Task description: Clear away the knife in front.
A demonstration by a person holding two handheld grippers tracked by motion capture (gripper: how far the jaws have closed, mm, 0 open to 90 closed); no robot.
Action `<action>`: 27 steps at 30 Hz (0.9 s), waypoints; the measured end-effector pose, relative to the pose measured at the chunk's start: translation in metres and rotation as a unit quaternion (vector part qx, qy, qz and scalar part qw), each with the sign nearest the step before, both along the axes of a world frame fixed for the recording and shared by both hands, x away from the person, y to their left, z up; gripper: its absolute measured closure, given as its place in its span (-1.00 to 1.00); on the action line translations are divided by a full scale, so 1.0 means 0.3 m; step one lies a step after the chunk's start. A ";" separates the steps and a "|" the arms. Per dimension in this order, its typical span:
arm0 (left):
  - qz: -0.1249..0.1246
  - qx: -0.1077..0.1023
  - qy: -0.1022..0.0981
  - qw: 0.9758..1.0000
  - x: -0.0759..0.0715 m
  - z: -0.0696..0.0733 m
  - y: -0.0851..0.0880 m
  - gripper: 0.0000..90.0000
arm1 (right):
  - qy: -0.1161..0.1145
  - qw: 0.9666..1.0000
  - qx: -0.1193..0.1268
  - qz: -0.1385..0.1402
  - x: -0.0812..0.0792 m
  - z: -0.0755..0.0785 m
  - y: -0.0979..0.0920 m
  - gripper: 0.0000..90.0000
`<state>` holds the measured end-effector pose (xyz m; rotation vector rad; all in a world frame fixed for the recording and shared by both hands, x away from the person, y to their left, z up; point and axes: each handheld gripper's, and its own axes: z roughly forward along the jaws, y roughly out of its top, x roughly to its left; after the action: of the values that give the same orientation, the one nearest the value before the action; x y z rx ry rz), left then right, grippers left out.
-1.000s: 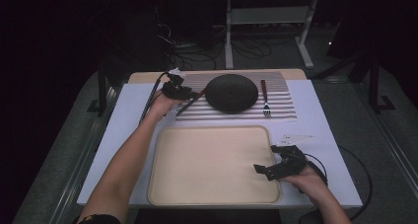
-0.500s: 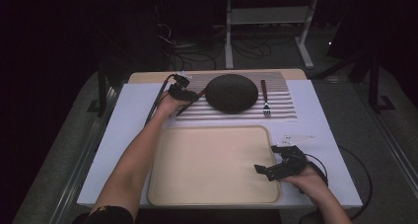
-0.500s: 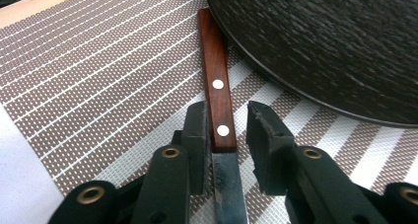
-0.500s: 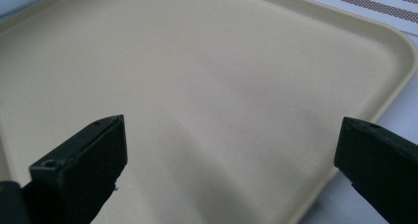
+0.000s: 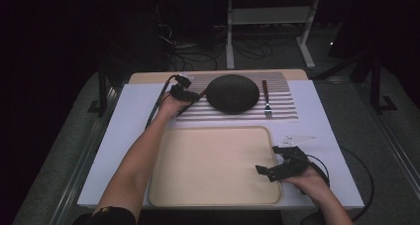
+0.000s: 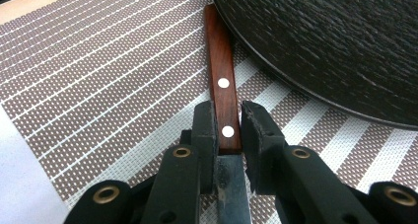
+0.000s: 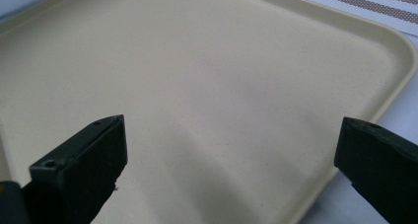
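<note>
While the left gripper (image 6: 228, 130) has just been closing, its pads now pinching the wooden handle of the knife (image 6: 221, 76) on the striped placemat (image 5: 282, 93), the dark plate (image 5: 233, 93) sits right beside that handle, its rim crowding the knife's far side, and a fork (image 5: 266, 98) lies past the plate. Nearer the person, the right gripper (image 5: 271, 169) hangs over the right edge of the beige tray (image 5: 198, 165), jaws spread wide and holding nothing. White sheeting (image 5: 133, 116) covers the table, and behind it a dark room shows cables on the floor.
</note>
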<state>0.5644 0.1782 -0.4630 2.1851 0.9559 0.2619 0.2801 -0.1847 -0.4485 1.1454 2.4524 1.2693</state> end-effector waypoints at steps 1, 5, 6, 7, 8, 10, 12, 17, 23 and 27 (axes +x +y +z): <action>0.000 0.000 0.000 1.000 0.000 0.000 0.000 0.73 | 0.000 1.000 0.000 0.000 0.000 0.000 0.000 -1.00; 0.002 0.000 0.001 1.000 -0.001 0.001 -0.002 0.74 | 0.000 1.000 0.001 0.000 0.000 0.000 -0.001 -1.00; 0.002 0.002 0.001 1.000 -0.002 0.001 -0.002 0.74 | 0.000 1.000 0.001 0.000 0.000 0.000 0.000 -1.00; 0.002 0.003 0.000 1.000 -0.002 0.001 -0.002 0.74 | -0.001 1.000 0.000 0.001 0.000 0.000 0.000 -1.00; 0.003 0.003 0.002 1.000 -0.002 0.002 -0.003 0.74 | -0.001 1.000 0.000 0.000 0.000 0.000 0.000 -1.00; 0.004 0.005 0.003 1.000 -0.002 0.004 -0.003 0.74 | 0.000 1.000 0.001 0.000 0.000 0.000 -0.001 -1.00; 0.007 0.007 0.005 1.000 -0.003 0.007 -0.001 0.74 | -0.001 1.000 0.002 -0.001 0.000 0.001 -0.002 -1.00; 0.015 0.009 0.013 1.000 -0.007 0.025 0.019 0.74 | -0.001 1.000 0.003 -0.001 -0.001 0.001 -0.002 -1.00; 0.022 0.013 0.014 1.000 -0.031 0.067 0.055 0.74 | -0.002 1.000 0.001 0.000 0.000 0.001 -0.002 -1.00; 0.024 0.010 0.015 1.000 -0.062 0.092 0.085 0.74 | -0.001 1.000 0.000 0.000 0.000 0.000 -0.001 -1.00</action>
<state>0.5459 0.2037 -0.4355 2.1909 1.0286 0.2623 0.2801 -0.1849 -0.4484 1.1434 2.4512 1.2690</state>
